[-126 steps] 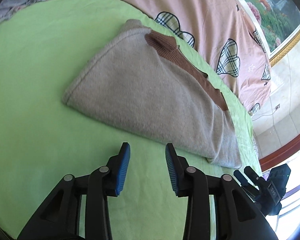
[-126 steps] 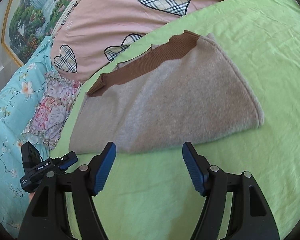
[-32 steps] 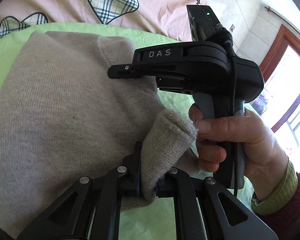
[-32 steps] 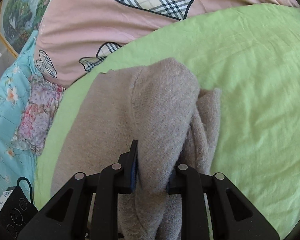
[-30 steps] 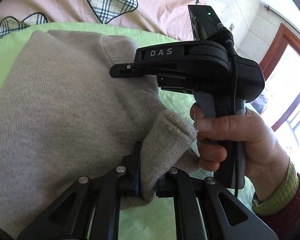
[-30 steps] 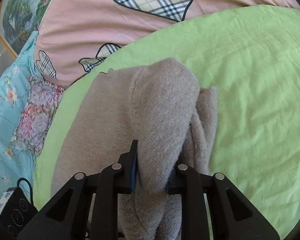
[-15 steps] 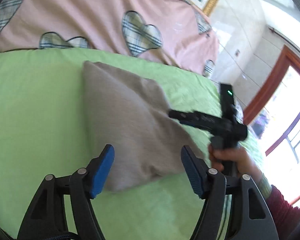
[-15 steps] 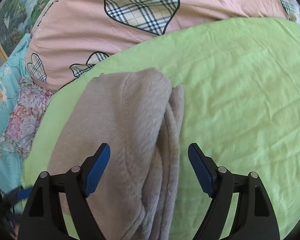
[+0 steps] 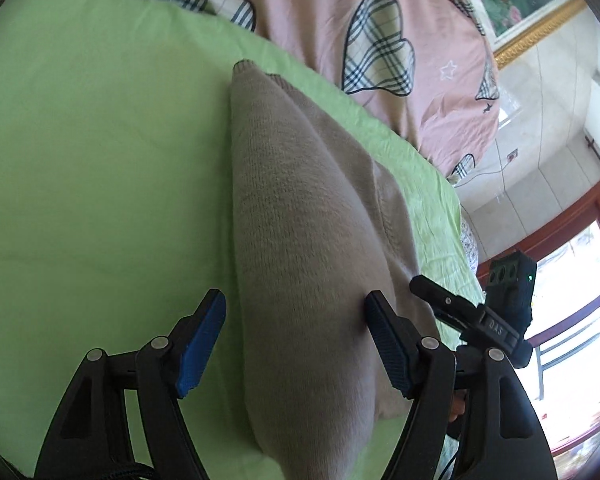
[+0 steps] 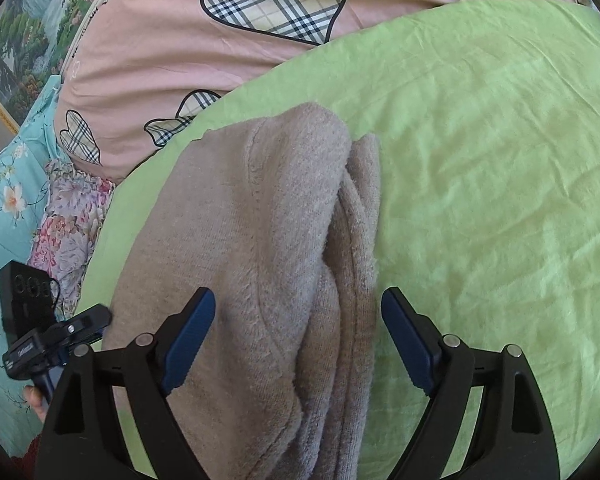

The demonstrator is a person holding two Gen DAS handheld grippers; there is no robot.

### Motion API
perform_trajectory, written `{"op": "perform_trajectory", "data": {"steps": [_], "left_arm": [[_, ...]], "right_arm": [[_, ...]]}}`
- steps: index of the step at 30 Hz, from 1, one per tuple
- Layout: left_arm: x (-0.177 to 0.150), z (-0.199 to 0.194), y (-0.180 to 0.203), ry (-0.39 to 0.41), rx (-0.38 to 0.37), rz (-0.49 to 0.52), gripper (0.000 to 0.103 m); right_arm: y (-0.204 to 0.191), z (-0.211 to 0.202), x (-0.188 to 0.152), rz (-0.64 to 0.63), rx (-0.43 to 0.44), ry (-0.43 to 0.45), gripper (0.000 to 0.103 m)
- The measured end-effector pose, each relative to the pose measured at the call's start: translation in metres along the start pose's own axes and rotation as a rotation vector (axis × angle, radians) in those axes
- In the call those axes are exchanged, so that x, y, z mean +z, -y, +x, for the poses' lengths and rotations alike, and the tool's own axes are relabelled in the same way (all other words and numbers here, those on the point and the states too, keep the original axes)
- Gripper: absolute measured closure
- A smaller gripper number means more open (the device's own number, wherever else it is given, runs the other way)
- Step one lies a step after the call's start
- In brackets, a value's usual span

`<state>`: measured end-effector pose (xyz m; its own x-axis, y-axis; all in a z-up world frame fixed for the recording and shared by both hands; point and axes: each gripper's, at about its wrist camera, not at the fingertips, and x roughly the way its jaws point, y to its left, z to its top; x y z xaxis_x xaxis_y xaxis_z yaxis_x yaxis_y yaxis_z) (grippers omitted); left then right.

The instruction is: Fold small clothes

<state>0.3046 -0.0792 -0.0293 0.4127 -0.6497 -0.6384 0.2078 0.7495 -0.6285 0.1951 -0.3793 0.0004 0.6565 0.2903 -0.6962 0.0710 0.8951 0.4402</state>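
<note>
Covering most of both views, a green sheet lies spread over the bed, faintly creased on its right side in the right wrist view. Beyond it, at the far edge, sits a pink quilt printed with plaid hearts. Left of the quilt in the right wrist view are a teal floral cloth and a smaller flowered cloth, with a framed landscape picture on the wall behind. In the left wrist view a wood-framed window shows at the far right.

On the sheet, near its middle, rests the sweater, a beige knit folded into a long narrow bundle that runs from near to far. Its folded layers stack along the right edge in the right wrist view, where several rolled edges show side by side. No container appears in either view; the sweater lies directly on the sheet.

The left tool hangs over the near end of the sweater with its blue pads wide apart and opening; the knit lies between and below them, and neither pad presses it. The right tool stands the same way over the sweater's layered edge, pads wide apart and opening, cloth between them but not gripped. Each view catches the other tool at its edge, with a bit of a hand on the handle.
</note>
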Motion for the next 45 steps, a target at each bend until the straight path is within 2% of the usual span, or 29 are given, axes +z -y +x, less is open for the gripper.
{"op": "perform_trajectory", "data": {"steps": [5,7,8,10,13,16,19,24,29,33,39,41,45], "left_arm": [[0.007,0.029,-0.009,-0.058,-0.016,-0.036,0.025],[0.006,0.04,-0.011,-0.08,-0.025,-0.043,0.03],[0.007,0.045,-0.01,-0.082,-0.037,-0.04,0.042],[0.006,0.047,-0.006,-0.072,-0.02,-0.022,0.047],[0.003,0.041,0.006,-0.043,0.009,0.028,0.055],[-0.003,0.026,0.017,-0.02,0.024,0.067,0.058],[-0.013,0.0,0.023,0.001,0.052,0.094,0.058],[-0.045,-0.072,0.01,0.063,0.109,0.103,0.059],[-0.08,-0.142,-0.015,0.12,0.186,0.099,0.058],[-0.102,-0.17,-0.04,0.129,0.217,0.075,0.058],[-0.124,-0.168,-0.081,0.125,0.199,0.008,0.055],[-0.128,-0.169,-0.081,0.141,0.198,-0.002,0.054],[-0.138,-0.179,-0.065,0.163,0.255,0.031,0.049]], "right_arm": [[0.007,0.013,0.001,0.04,0.035,-0.017,0.018],[0.006,0.018,0.0,0.038,0.047,-0.024,0.018],[0.004,0.021,-0.001,0.03,0.054,-0.03,0.02],[0.004,0.026,-0.002,0.031,0.076,-0.052,0.047],[0.004,0.024,-0.003,0.058,0.119,-0.059,0.061],[-0.01,0.013,-0.007,0.024,0.117,-0.041,0.066],[-0.027,0.005,-0.013,-0.003,0.139,-0.037,0.067],[-0.073,0.003,-0.038,-0.047,0.228,-0.049,0.068],[-0.131,0.019,-0.077,-0.097,0.313,-0.085,0.068],[-0.16,0.039,-0.105,-0.103,0.355,-0.134,0.068],[-0.166,0.059,-0.124,-0.091,0.305,-0.166,0.066],[-0.165,0.059,-0.125,-0.099,0.278,-0.169,0.061],[-0.161,0.047,-0.125,-0.102,0.216,-0.149,0.048]]}}
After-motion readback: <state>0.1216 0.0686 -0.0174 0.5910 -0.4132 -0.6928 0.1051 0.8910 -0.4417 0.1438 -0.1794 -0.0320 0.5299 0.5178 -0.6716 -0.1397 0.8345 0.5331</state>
